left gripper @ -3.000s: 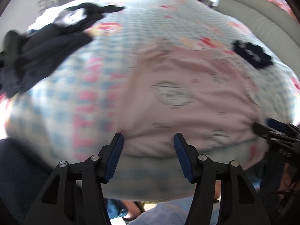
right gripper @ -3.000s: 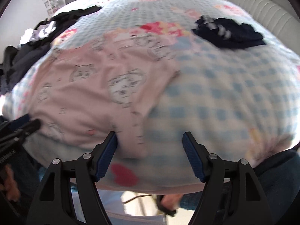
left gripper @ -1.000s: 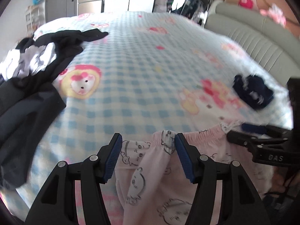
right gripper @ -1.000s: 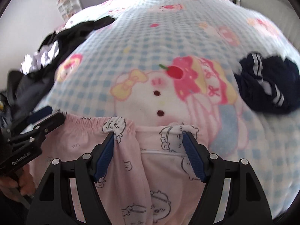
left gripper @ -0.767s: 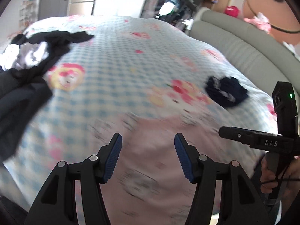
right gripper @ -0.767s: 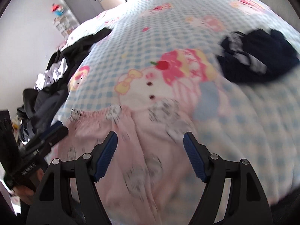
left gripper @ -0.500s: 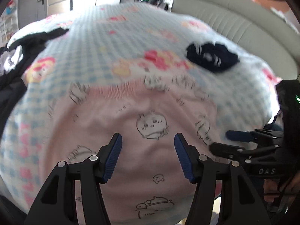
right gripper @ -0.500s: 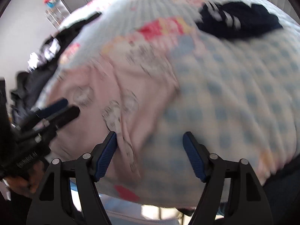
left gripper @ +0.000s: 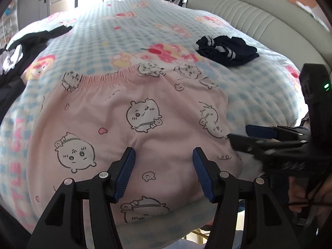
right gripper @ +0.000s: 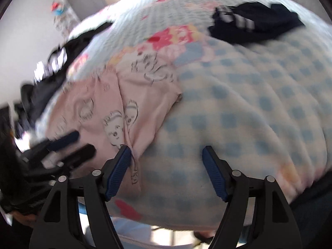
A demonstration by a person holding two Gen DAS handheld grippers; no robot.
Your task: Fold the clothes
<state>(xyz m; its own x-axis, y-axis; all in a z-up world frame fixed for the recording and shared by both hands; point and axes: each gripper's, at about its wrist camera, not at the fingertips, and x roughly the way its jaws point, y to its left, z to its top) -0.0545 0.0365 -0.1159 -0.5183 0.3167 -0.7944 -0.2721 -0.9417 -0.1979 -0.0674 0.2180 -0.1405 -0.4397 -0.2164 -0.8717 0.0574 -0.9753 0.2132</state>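
Pink cotton pyjama bottoms printed with small cartoon animals point(left gripper: 145, 124) lie spread flat on the blue-and-white checked bedspread point(left gripper: 128, 27), at its near edge. The gathered elastic waistband point(left gripper: 103, 78) lies toward the middle of the bed; the lower part of the garment runs toward the near edge and drapes over it. The long axis thus runs from the near edge inward, roughly in line with the fingers of both tools.

The left gripper point(left gripper: 164, 173) hangs directly above the near part of the pink fabric, jaws spread apart and holding nothing. The right gripper point(right gripper: 167, 171) is likewise spread and empty — its left finger point(right gripper: 118, 172) sits at the garment's right-hand side seam, while the rest of its gap lies over bare bedspread. In the left wrist view its tips appear at that same right side edge.

The left gripper is therefore centred on the cloth and the right gripper stands at its right border. Whether the garment is already doubled leg-on-leg cannot be told, though a lengthwise crease shows in the right wrist view.

A dark navy garment with white stripes point(left gripper: 227, 50), folded small, lies apart toward the far right corner; a heap of black clothing point(left gripper: 18, 56) occupies the left edge.
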